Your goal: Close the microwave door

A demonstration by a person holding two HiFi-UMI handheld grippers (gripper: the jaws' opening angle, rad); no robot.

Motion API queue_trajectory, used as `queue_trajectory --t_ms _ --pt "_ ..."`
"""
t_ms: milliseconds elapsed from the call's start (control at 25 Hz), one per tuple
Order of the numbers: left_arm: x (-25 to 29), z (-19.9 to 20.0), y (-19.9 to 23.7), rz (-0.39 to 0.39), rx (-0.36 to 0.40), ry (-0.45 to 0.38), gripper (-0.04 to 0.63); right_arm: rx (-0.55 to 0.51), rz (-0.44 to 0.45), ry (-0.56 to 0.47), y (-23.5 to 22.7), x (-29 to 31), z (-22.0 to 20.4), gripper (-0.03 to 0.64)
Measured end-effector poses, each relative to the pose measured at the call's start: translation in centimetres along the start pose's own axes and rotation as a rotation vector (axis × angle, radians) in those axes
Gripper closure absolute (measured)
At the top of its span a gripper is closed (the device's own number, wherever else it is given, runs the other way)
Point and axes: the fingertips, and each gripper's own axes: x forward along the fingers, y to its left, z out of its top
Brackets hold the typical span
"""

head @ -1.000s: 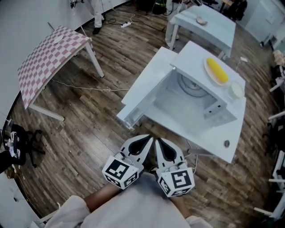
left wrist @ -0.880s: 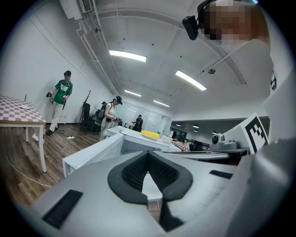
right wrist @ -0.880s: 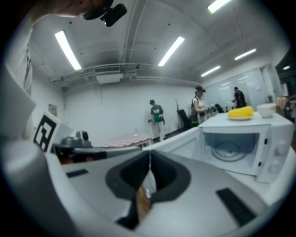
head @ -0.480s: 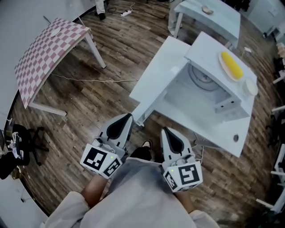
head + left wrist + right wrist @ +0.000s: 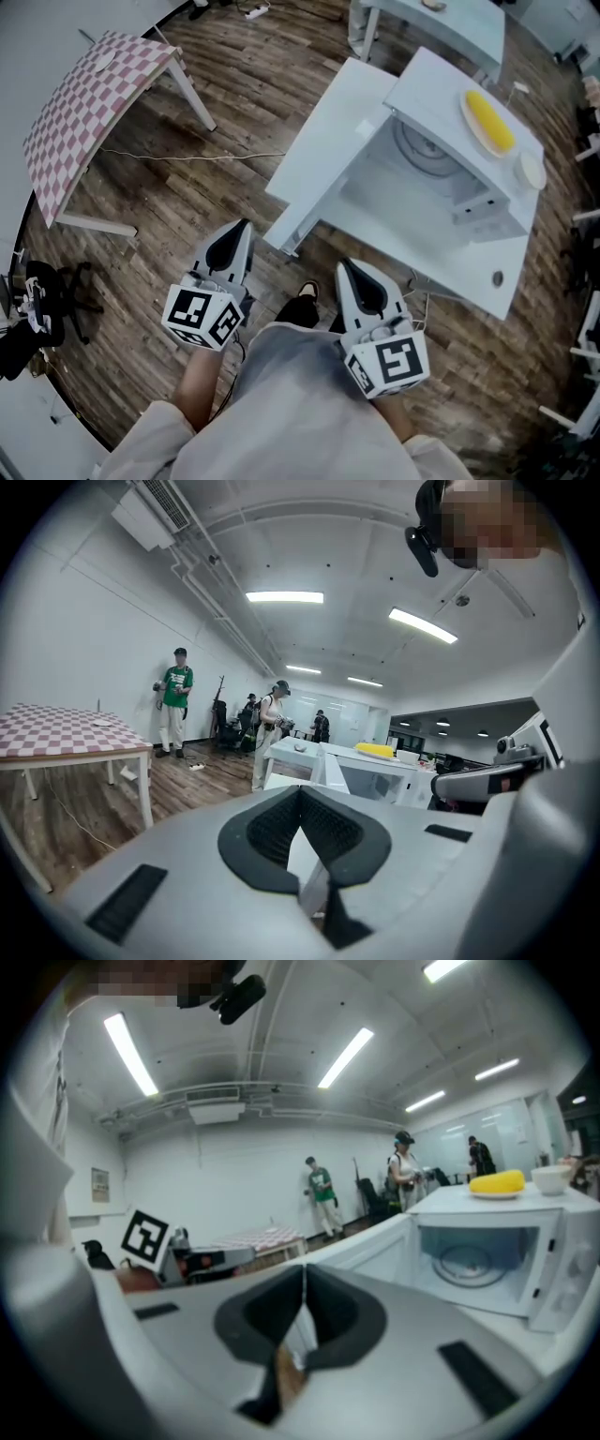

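A white microwave (image 5: 459,178) stands on a white table (image 5: 487,267), with its cavity and glass turntable showing. Its door (image 5: 328,150) is swung wide open to the left. My left gripper (image 5: 236,231) is shut and empty, low and left of the door's free edge, not touching it. My right gripper (image 5: 350,268) is also shut and empty, just in front of the table's near edge. The right gripper view has the open cavity (image 5: 478,1260) at right and the door (image 5: 375,1241) ahead. In the left gripper view the microwave (image 5: 375,780) lies beyond the closed jaws.
A plate with corn (image 5: 489,122) and a small bowl (image 5: 532,171) sit on top of the microwave. A checkered table (image 5: 89,103) stands at left, a cable (image 5: 187,155) crosses the wooden floor, and a black chair (image 5: 37,300) is far left. People (image 5: 173,700) stand far off.
The two grippers, side by side a second ago, have parted: the left one has shifted left. The view has moved in on the microwave. The door stays open.
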Motion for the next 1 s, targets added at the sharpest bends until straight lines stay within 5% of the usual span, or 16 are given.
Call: queue_trajectory --t_ms 520,1000 --pt "1.0 -2.8 0.9 0.037 0.043 0.031 0.584 -0.048 0.073 0.023 3.1 1.3 -0.7 0.594" --pt "1.9 -4.0 1.3 -0.015 0.061 0.066 0.584 -0.067 0.085 0.053 4.9 3.0 -1.2 0.594"
